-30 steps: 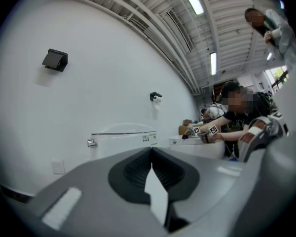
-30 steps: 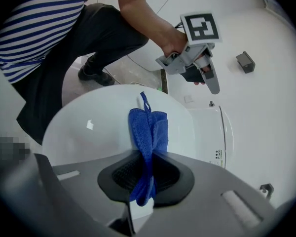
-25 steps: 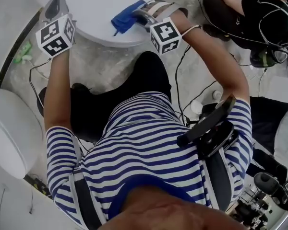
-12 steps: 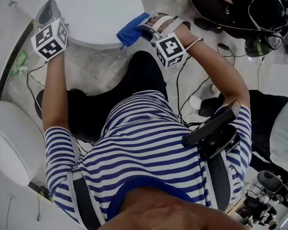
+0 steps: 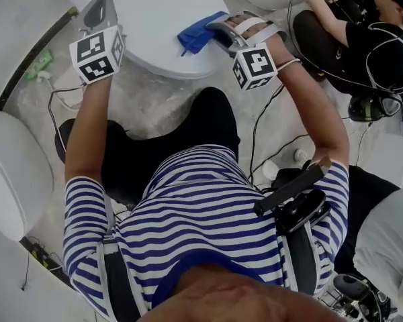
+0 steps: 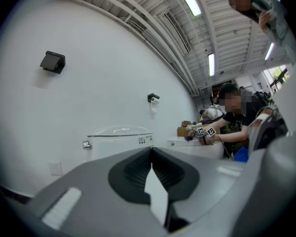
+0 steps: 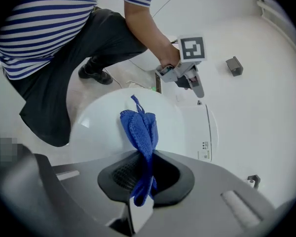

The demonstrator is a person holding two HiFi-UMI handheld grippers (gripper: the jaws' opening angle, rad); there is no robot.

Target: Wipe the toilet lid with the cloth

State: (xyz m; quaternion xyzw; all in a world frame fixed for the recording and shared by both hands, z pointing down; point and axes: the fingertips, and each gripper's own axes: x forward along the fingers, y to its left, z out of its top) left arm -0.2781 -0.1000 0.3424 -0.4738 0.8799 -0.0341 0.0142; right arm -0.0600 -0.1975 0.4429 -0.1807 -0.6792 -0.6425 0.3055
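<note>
The white toilet lid (image 5: 154, 19) lies shut at the top of the head view. A blue cloth (image 5: 200, 32) rests on its right part, pinched in my right gripper (image 5: 218, 33), which is shut on it. In the right gripper view the cloth (image 7: 140, 130) hangs bunched out of the jaws over the lid (image 7: 101, 125). My left gripper (image 5: 99, 7) hovers at the lid's left edge, shut and empty. The left gripper view looks across the room, its jaws (image 6: 152, 154) together, with a cistern (image 6: 121, 139) ahead. From the right gripper view the left gripper (image 7: 187, 75) shows beyond the lid.
My knees in black trousers (image 5: 201, 123) crouch right before the bowl. Cables (image 5: 258, 129) trail over the floor. Another person (image 5: 352, 25) sits at the top right. More white toilets stand at the left (image 5: 13, 173) and bottom right (image 5: 389, 240). A green object (image 5: 40, 62) lies by the wall.
The right gripper has carried the cloth a little toward the lid's right side. The left gripper keeps its place at the lid's left edge. My head view has shifted.
</note>
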